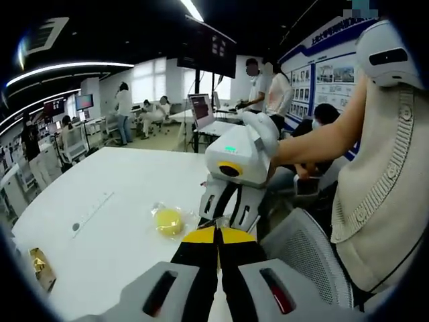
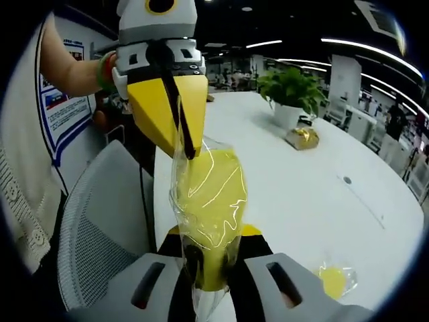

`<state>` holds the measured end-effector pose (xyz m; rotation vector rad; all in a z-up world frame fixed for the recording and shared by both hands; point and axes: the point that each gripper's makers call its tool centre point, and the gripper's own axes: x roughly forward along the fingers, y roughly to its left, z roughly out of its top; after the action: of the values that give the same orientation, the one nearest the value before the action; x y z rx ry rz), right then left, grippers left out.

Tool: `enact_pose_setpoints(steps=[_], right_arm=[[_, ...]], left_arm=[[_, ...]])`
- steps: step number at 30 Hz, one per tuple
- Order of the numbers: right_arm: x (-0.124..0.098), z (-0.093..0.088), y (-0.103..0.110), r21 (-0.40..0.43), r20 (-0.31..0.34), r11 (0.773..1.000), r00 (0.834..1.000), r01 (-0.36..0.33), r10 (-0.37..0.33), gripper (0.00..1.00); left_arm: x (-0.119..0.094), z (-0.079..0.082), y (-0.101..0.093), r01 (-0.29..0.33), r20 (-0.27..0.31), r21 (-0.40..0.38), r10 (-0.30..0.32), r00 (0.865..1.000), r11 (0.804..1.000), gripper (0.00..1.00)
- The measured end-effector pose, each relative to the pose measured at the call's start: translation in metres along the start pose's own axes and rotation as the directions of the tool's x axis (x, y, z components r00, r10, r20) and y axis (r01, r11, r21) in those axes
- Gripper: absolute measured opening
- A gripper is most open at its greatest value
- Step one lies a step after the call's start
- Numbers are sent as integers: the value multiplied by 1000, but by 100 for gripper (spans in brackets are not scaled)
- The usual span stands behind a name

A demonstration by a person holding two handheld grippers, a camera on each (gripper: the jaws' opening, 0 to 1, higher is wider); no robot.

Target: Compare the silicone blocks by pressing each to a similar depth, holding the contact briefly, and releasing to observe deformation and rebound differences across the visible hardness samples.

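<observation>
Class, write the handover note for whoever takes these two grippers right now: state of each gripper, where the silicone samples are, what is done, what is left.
Left gripper: shut on the top edge of the clear bag.
Right gripper: shut on the bag's lower part; the yellow silicone block is still inside, held up between both grippers beside the table edge.
Second yellow sample: in its own wrapper, lying on the white table.
Done: one bagged sample lifted.
Left: unbag the samples, lay them down, then press, hold and release each. No pressing is under way.
</observation>
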<state>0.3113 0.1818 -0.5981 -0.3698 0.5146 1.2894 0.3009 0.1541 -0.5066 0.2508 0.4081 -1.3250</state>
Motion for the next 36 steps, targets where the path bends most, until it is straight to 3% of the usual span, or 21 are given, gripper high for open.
enact_pose_setpoints(steps=[14, 17, 18, 20, 24, 30, 36], right_arm=[[1, 2, 1, -21, -3, 1000, 1000, -1, 1, 9], [0, 3, 3, 4, 11, 1000, 1000, -22, 22, 11], [0, 6, 0, -8, 43, 1000, 999, -10, 10, 11], [-1, 6, 10, 62, 42, 995, 997, -73, 71, 13], [-1, 4, 7, 20, 42, 998, 997, -62, 61, 15], [-4, 1, 18, 95, 28, 986, 990, -139, 137, 19], [-5, 1, 15, 86, 34, 987, 991, -135, 133, 23]], left_arm=[[-3, 1, -2, -7, 1, -17, 7, 1000, 1000, 0], [-4, 1, -3, -6, 6, -20, 6, 1000, 1000, 0], [-5, 3, -4, -3, 11, -26, 3, 1000, 1000, 0], [-5, 4, -4, -2, 15, -25, 2, 1000, 1000, 0], [-5, 3, -5, -2, 11, -30, 2, 1000, 1000, 0], [-5, 2, -9, 7, 10, -51, -7, 1000, 999, 0], [-6, 3, -9, 5, 14, -56, -4, 1000, 998, 0]])
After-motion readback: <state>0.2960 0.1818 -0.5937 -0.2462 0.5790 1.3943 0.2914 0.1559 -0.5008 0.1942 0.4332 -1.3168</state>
